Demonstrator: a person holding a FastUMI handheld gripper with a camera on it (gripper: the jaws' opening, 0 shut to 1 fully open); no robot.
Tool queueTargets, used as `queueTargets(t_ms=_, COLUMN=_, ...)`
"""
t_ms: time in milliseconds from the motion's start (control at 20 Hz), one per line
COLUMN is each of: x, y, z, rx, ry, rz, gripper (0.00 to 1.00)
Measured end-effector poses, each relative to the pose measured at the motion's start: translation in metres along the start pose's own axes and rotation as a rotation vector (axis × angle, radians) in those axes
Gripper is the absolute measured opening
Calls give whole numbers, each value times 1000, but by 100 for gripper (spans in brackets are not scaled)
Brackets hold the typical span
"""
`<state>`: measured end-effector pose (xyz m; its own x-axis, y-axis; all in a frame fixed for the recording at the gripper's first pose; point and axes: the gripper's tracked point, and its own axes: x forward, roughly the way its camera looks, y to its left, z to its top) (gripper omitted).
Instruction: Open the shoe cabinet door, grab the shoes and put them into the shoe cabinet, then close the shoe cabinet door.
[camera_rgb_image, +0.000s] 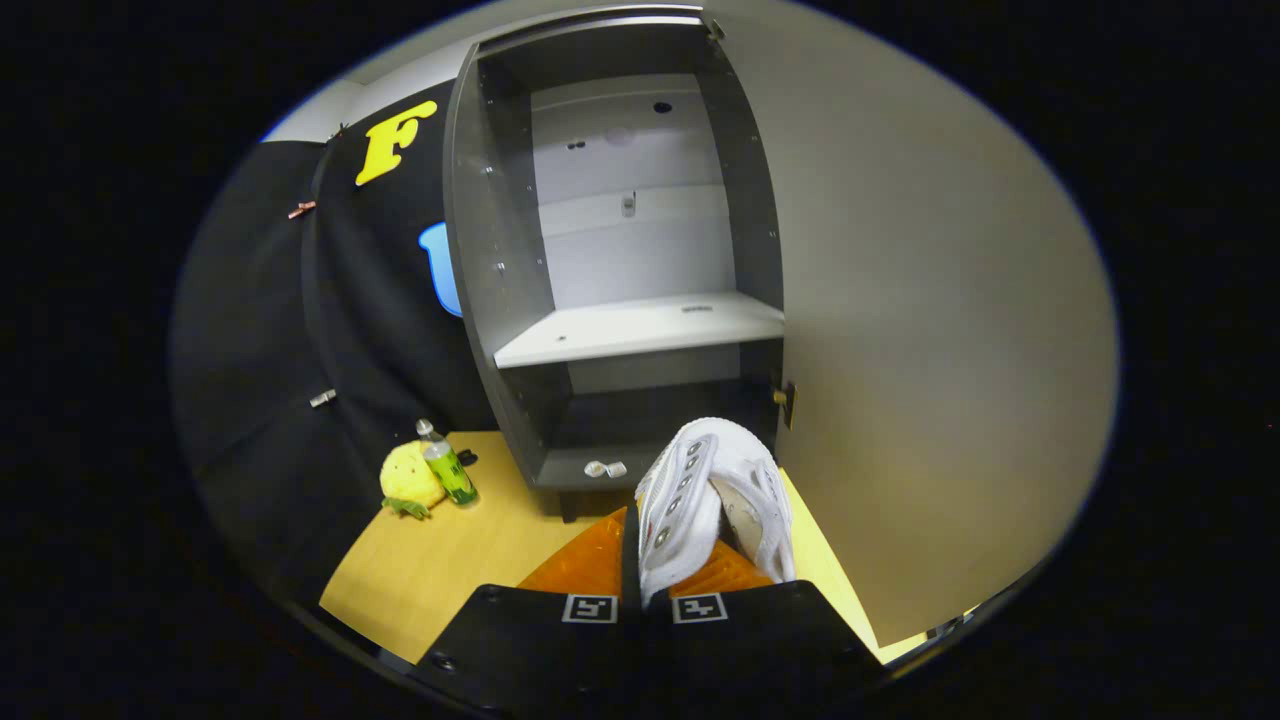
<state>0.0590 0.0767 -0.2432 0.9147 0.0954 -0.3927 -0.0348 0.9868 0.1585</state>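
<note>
— Black cloth walled the booth behind a pale wooden surface (430, 570), did it not?

— It did. On that surface stood the shoe cabinet (610, 290), its door (920, 330) swung wide to the right, a white shelf (640, 328) across the middle and a dark lower compartment beneath.

— And the gripper?

— The gripper (645, 570) was closed narrowly on a white shoe (710, 500), both fingers pressing its near end, toe pointing up toward the lower compartment. The shoe hung just ahead of the cabinet's base, not yet inside.

— Anything else?

— A yellow plush toy (408, 478) and a green bottle (447, 465) sat touching, left of the cabinet. Two small pale objects (605, 469) lay on the cabinet's bottom ledge; what they were could not be told.
</note>
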Motion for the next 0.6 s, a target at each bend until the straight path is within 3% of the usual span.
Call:
queueTargets(t_ms=300, x=18, y=25, z=96, rx=-21, ry=-76, rz=33, gripper=5)
queueTargets(t_ms=600, x=91, y=26, z=154, rx=-39, ry=-69, rz=37, gripper=5)
